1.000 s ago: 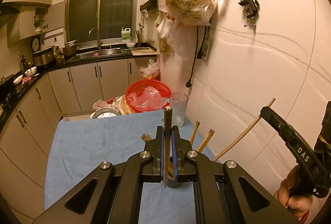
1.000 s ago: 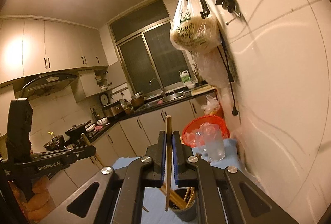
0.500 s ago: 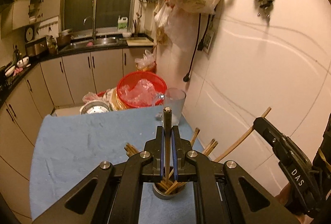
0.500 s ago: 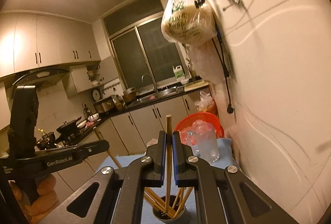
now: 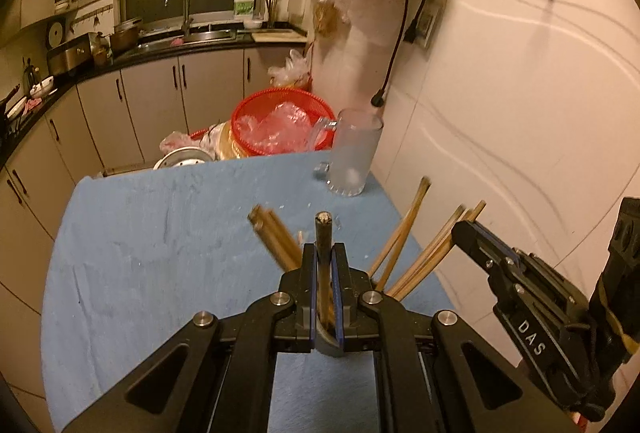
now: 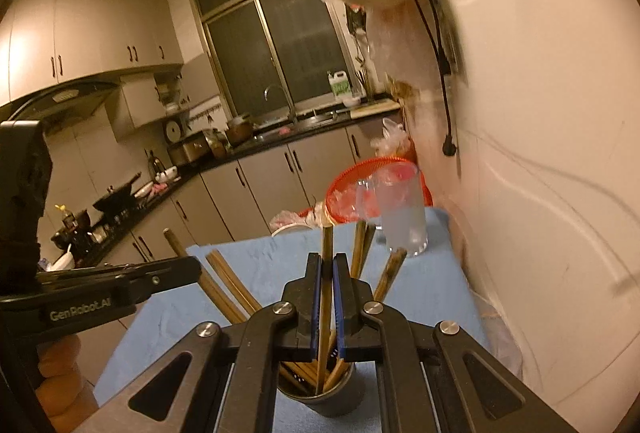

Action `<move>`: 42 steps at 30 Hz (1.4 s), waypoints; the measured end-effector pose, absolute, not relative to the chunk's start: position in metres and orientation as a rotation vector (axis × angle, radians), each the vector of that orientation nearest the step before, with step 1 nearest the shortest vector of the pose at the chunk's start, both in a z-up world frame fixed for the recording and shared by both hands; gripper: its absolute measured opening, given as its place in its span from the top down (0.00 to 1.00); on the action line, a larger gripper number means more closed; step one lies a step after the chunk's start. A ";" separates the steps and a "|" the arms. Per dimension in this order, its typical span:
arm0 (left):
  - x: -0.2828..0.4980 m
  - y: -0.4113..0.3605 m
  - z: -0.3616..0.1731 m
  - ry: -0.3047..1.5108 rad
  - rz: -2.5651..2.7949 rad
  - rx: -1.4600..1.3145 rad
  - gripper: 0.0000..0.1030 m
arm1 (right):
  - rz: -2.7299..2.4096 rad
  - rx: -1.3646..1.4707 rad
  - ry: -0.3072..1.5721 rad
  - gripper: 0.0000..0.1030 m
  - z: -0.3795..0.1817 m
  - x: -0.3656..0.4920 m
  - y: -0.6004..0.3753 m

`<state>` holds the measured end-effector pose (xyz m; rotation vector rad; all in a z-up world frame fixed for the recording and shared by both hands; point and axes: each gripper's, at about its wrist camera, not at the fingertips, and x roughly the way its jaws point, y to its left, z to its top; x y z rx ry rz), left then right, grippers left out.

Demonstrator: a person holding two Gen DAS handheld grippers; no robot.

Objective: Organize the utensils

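Two grippers lower chopsticks into a metal cup on the blue-covered surface.

The left gripper (image 5: 324, 275) has its fingers clenched on a dark chopstick (image 5: 323, 233), which stands upright between the blue pads above the cup (image 6: 320, 391). The right gripper (image 6: 327, 287) grasps a light wooden chopstick (image 6: 326, 261) whose lower end dips inside the cup among the other chopsticks (image 6: 228, 287) fanning outward. The cup sits near the surface's (image 5: 160, 233) right edge; a frosted glass mug (image 5: 354, 153) stands at the far right corner.
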<state>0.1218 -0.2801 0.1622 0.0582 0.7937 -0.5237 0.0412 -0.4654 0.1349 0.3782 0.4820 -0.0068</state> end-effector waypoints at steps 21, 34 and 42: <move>0.123 -0.277 0.154 0.789 -0.497 0.067 0.91 | -0.021 0.401 0.492 0.92 0.142 0.032 -0.470; 0.111 -0.270 0.157 0.762 -0.451 0.080 0.71 | -0.046 0.410 0.474 0.88 0.156 0.005 -0.472; 0.097 -0.252 0.159 0.709 -0.386 0.098 0.33 | -0.107 0.400 0.467 0.30 0.158 -0.018 -0.463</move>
